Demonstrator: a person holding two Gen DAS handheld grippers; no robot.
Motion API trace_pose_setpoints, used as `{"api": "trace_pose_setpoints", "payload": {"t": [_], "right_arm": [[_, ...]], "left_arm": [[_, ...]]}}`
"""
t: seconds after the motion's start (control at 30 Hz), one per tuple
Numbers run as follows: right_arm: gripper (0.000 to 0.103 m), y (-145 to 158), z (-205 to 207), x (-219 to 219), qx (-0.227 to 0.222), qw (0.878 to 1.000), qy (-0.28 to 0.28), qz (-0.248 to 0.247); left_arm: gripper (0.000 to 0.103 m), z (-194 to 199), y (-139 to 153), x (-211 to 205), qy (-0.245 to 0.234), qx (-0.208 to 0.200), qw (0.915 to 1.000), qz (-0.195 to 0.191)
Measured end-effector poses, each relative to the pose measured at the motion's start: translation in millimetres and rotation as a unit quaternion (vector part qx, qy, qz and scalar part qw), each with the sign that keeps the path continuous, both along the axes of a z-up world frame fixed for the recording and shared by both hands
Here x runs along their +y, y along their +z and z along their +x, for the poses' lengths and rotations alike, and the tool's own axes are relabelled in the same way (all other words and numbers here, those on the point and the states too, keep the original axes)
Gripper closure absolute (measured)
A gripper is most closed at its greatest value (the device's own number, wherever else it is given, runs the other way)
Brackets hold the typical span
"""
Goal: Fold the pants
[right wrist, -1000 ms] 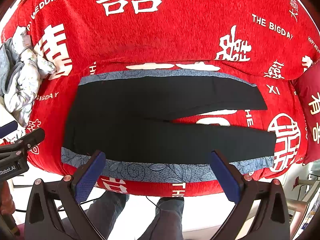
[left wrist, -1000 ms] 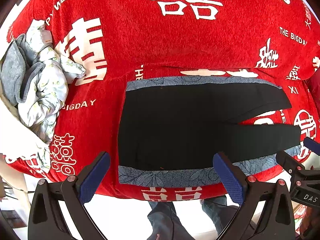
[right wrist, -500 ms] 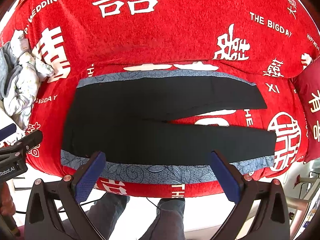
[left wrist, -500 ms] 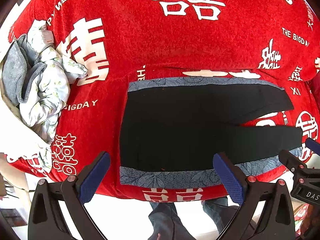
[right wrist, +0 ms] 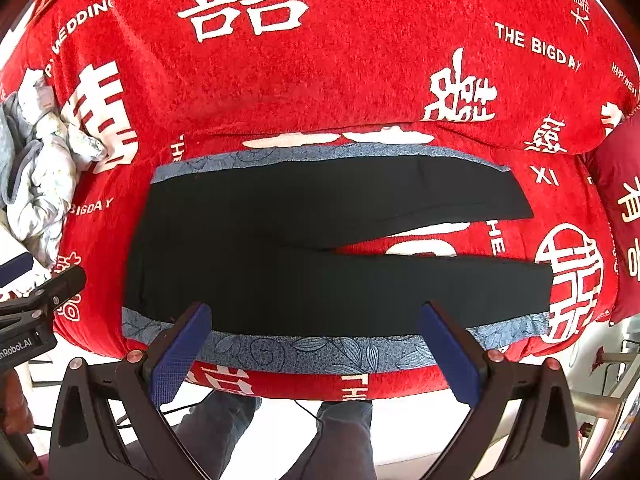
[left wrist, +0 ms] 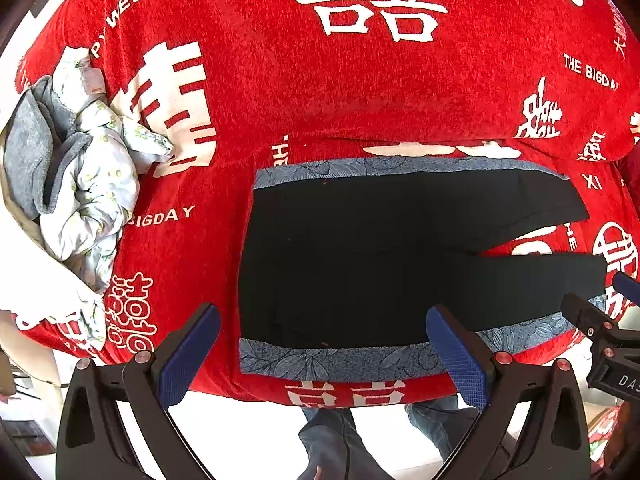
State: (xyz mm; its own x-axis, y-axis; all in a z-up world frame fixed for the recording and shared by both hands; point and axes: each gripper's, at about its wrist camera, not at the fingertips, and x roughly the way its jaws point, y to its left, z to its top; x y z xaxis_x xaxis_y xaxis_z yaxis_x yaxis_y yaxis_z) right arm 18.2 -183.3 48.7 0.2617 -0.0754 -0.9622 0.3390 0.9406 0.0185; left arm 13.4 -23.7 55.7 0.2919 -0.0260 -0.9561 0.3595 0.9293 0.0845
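We see black pants spread flat on a blue floral mat atop a red blanket printed "THE BIGDAY", "WEDDING" and "XI". Our left gripper and right gripper hover spread wide and empty at the mat's near edge. Crumpled pale clothes lie well left of the pants.
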Motion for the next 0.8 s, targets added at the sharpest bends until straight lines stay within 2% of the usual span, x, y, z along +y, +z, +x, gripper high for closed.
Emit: {"api": "trace_pose_setpoints", "payload": {"t": [0.33,0.57,0.8], "right_arm": [[0.000,-5,1,-18,-0.008,1.000,0.017,0.020],[0.000,-3,-9,-47,-0.009,0.998,0.044,0.036],[0.000,-11,-18,-77,0.000,0.996,0.061,0.058]], "left_arm": [[0.000,-10,2,-16,0.020,-0.005,0.9997,0.011],[0.000,-31,9,-33,0.053,-0.018,0.9982,0.021],[0.000,-49,4,-40,0.082,-0.003,0.9961,0.032]]}}
